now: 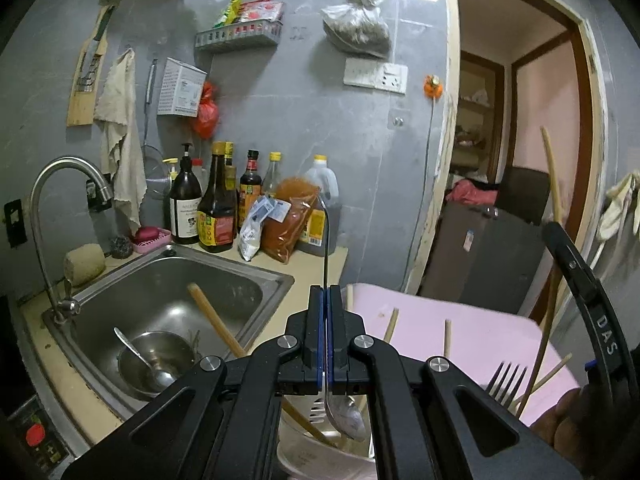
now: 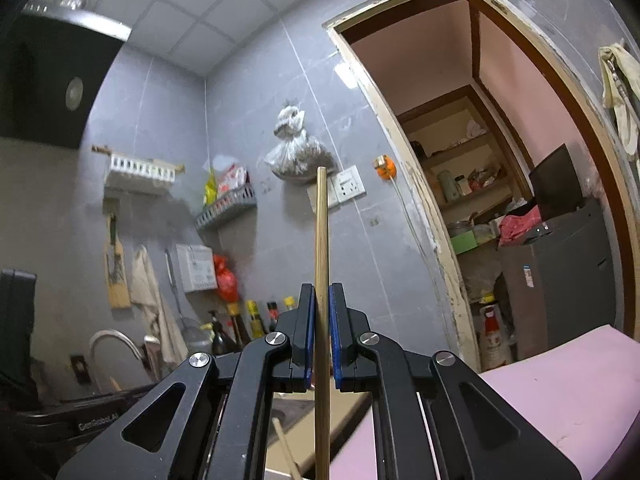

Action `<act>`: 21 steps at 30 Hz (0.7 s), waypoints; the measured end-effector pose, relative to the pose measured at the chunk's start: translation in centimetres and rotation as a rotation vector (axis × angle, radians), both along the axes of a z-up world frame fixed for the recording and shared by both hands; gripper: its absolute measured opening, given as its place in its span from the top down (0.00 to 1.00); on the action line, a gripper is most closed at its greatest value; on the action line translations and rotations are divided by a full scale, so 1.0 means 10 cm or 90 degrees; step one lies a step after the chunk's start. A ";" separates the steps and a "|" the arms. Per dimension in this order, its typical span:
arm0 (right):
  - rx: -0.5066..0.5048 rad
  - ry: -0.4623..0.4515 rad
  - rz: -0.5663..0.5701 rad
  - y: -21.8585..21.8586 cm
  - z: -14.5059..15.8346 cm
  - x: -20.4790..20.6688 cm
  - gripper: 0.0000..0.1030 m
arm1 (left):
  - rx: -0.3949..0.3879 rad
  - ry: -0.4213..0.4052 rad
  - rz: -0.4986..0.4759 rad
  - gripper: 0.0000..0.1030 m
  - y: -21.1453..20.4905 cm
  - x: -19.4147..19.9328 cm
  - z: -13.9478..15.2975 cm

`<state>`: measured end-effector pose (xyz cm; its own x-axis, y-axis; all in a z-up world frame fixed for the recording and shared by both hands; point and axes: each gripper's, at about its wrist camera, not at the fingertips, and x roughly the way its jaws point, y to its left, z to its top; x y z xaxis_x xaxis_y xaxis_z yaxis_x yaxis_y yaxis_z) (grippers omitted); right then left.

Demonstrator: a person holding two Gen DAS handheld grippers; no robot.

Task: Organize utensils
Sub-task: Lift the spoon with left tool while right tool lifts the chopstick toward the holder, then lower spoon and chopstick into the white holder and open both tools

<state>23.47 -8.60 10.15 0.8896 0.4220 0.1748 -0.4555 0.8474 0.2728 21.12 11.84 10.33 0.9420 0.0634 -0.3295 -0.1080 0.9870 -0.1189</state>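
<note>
Mid-sorting: the left gripper (image 1: 325,300) has its fingers clamped on a spoon (image 1: 346,416) at lower centre, above the holder (image 1: 320,456); the right gripper (image 2: 320,300) pinches a chopstick (image 2: 321,240). Next, probably lower both in.

Your right gripper (image 2: 320,320) is clamped on a wooden stick (image 2: 321,240), which stands nearly upright between the blue pads (image 2: 309,332) and runs from below the jaws up past them, its top end in front of the grey wall (image 2: 260,120). You're pointing a little upward, toward that wall and an open doorway (image 2: 480,160) to the right. A pink board (image 2: 560,392) lies at lower right. At lower left you can see a faucet (image 2: 114,340) and a row of bottles (image 2: 256,316) against the wall.
</note>
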 end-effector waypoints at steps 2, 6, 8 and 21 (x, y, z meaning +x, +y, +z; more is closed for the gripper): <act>-0.008 0.002 -0.008 0.03 -0.04 0.01 0.95 | 0.004 0.003 0.000 1.00 -0.02 0.02 -0.08; -0.024 -0.007 -0.019 0.06 -0.11 0.01 0.95 | -0.003 0.005 0.003 1.00 -0.02 0.04 -0.18; -0.025 -0.005 -0.019 0.07 -0.12 0.01 0.95 | -0.008 0.006 0.005 1.00 0.00 0.04 -0.20; -0.017 -0.008 -0.061 0.14 -0.06 0.04 0.95 | -0.025 -0.001 0.003 1.00 -0.01 0.01 -0.19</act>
